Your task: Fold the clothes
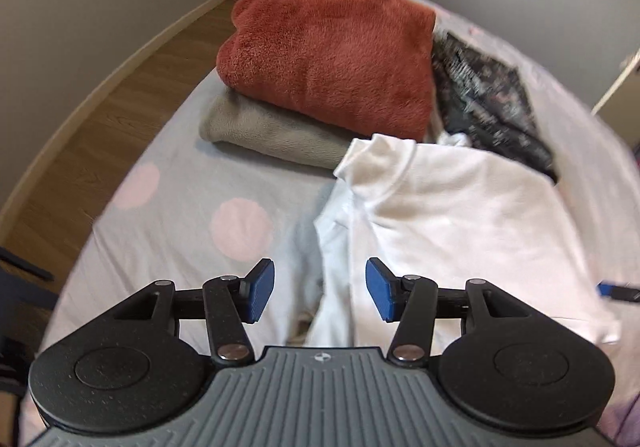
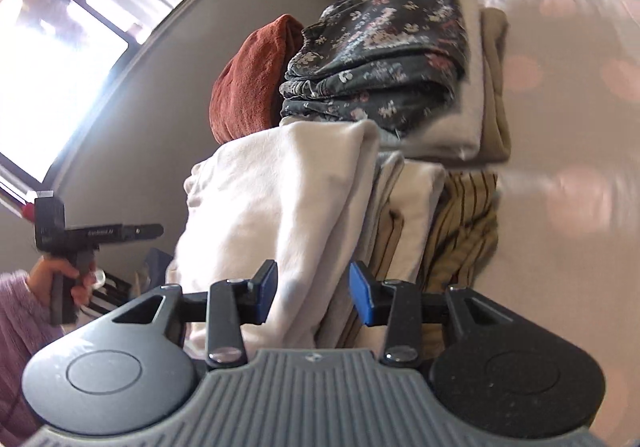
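A folded white garment lies on the bed just ahead of my left gripper, which is open and empty above its near left edge. In the right wrist view, which is rolled sideways, the same white garment tops a stack of folded clothes. My right gripper is open, its blue pads on either side of the white garment's near edge without closing on it. The left gripper shows there at the left, held in a hand.
A folded rust-red fleece lies on a grey folded piece at the back. A dark floral garment lies to the right of it, also seen in the right wrist view. Striped and beige folded items lie under the white one. The bed sheet has pink dots. Wood floor is on the left.
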A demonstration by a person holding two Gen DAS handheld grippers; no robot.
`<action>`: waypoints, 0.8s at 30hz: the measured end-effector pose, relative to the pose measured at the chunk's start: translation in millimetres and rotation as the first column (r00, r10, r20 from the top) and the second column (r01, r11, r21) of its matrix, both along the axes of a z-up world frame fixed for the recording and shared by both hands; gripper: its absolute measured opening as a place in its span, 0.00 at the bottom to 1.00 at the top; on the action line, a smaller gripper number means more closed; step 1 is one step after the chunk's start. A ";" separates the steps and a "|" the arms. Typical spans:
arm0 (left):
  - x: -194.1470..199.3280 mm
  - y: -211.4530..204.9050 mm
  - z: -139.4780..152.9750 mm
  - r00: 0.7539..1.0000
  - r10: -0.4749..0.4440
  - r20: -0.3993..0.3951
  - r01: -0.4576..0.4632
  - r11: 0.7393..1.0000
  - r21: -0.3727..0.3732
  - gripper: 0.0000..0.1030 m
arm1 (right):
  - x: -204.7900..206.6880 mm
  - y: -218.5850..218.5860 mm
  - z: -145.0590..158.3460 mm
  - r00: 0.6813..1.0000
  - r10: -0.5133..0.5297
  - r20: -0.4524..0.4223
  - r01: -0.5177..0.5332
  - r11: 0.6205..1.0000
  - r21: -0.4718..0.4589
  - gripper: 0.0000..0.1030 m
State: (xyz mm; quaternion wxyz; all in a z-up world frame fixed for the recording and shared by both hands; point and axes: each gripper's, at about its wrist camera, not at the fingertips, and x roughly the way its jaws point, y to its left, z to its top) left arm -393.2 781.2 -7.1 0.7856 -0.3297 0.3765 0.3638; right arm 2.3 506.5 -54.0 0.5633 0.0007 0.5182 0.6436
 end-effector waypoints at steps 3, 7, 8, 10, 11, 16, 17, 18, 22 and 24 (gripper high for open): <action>-15.4 -24.0 -3.4 0.994 0.036 0.100 -0.034 0.999 -0.025 0.58 | -3.7 -12.6 -9.9 0.995 -0.045 -0.092 0.045 0.999 -0.001 0.53; -28.5 -50.4 -22.9 0.982 0.103 0.156 -0.090 0.992 -0.086 0.58 | -11.8 -11.0 -23.7 0.988 -0.081 -0.129 0.077 0.997 -0.030 0.55; -32.0 -54.6 -30.3 0.979 0.123 0.162 -0.107 0.989 -0.104 0.58 | -12.3 -9.7 -29.8 0.984 -0.089 -0.155 0.083 0.996 -0.043 0.55; -37.7 -60.9 -43.3 0.966 0.161 0.201 -0.132 0.980 -0.149 0.58 | -13.3 -7.2 -41.7 0.972 -0.106 -0.209 0.093 0.993 -0.069 0.55; -38.6 -62.3 -46.9 0.958 0.172 0.228 -0.137 0.977 -0.162 0.58 | -13.9 -7.1 -46.8 0.964 -0.108 -0.245 0.093 0.993 -0.075 0.55; -42.8 -68.6 -63.1 0.908 0.228 0.351 -0.158 0.963 -0.216 0.18 | -28.4 -9.5 -53.3 0.951 -0.097 -0.292 0.077 0.994 -0.080 0.18; -41.4 -67.4 -61.0 0.915 0.225 0.335 -0.165 0.966 -0.198 0.13 | -32.2 -11.2 -51.0 0.956 -0.095 -0.277 0.076 0.994 -0.078 0.18; -40.5 -65.4 -57.7 0.922 0.220 0.319 -0.170 0.970 -0.176 0.04 | -35.4 -13.3 -49.1 0.957 -0.095 -0.274 0.075 0.994 -0.082 0.17; -40.8 -54.3 -45.6 0.951 0.200 0.234 -0.184 0.979 -0.092 0.02 | -50.7 -23.4 -47.6 0.959 -0.096 -0.267 0.068 0.991 -0.115 0.16; -37.5 -50.2 -45.1 0.968 0.181 0.173 -0.173 0.983 -0.056 0.02 | -59.0 -25.2 -49.8 0.969 -0.096 -0.229 0.068 0.989 -0.128 0.16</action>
